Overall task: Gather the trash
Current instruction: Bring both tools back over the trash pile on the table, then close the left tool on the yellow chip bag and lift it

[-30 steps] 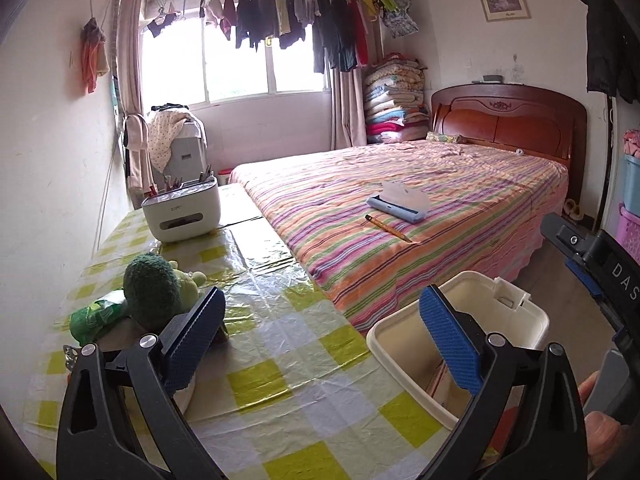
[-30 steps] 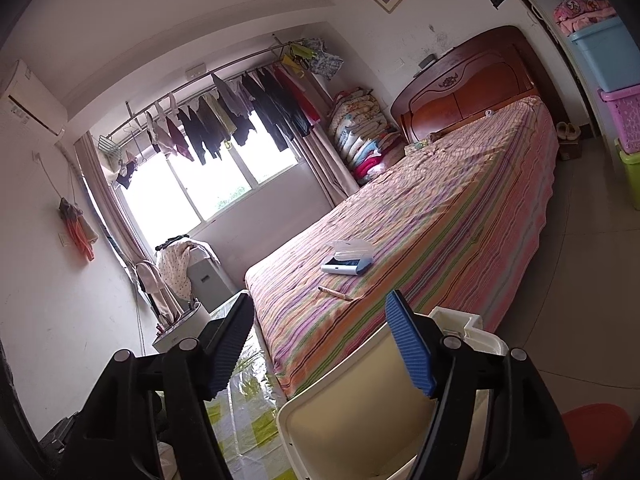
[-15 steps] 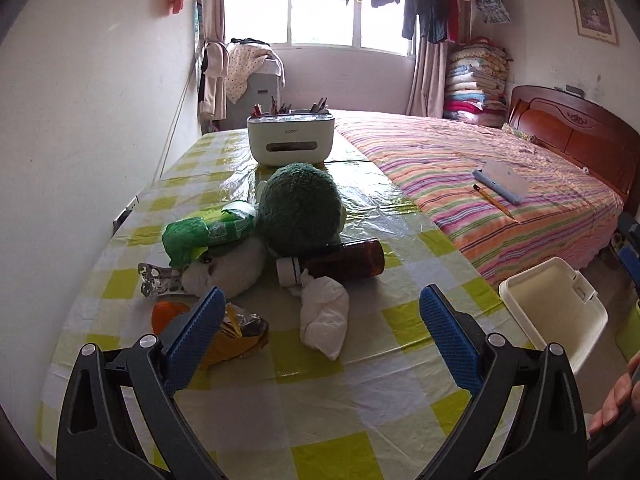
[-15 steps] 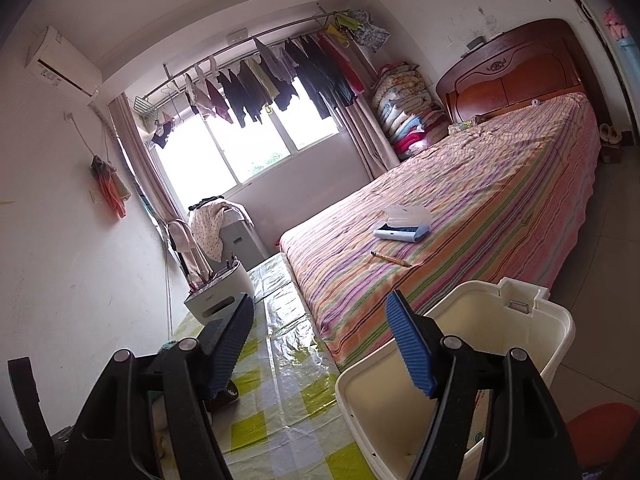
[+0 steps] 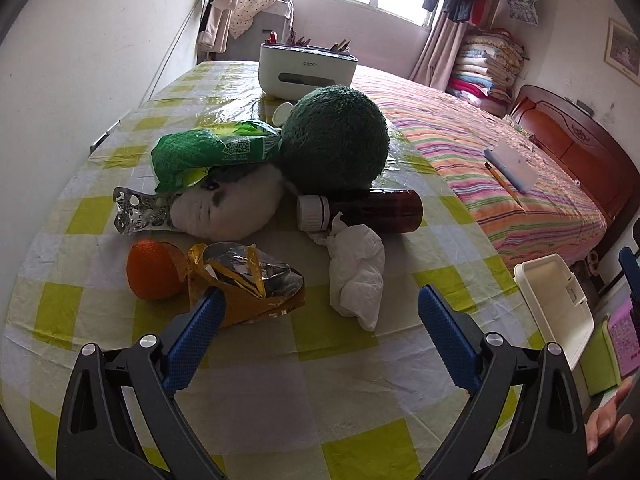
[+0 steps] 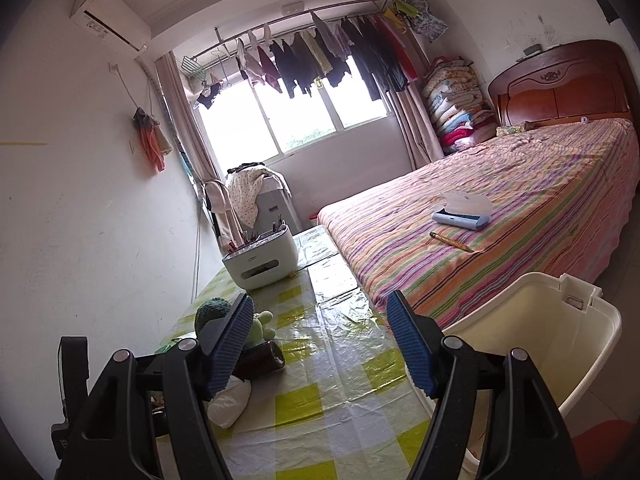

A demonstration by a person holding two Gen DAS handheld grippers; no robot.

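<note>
In the left wrist view, trash lies on the yellow-checked table (image 5: 280, 400): a crumpled white tissue (image 5: 356, 272), a gold foil wrapper (image 5: 244, 284), a silver wrapper (image 5: 140, 210), a green snack bag (image 5: 212, 152) and a brown bottle (image 5: 372, 210) on its side. My left gripper (image 5: 320, 328) hangs open just short of the wrapper and tissue, holding nothing. The right gripper (image 6: 320, 344) is open and empty above the table's right side. A cream bin (image 6: 532, 344) stands beside the table, just right of it; the tissue (image 6: 230, 400) and bottle (image 6: 260, 358) lie by its left finger.
An orange (image 5: 154, 276), a white plush (image 5: 228, 210) and a green plush ball (image 5: 334, 140) sit among the trash. A white organiser box (image 5: 306, 68) stands at the table's far end. A striped bed (image 6: 500, 208) with a pencil case and pencil runs along the right.
The left gripper swung left and tilted down, bringing the trash pile close in front of its fingers. The right gripper turned left from the bed and bin toward the table.
</note>
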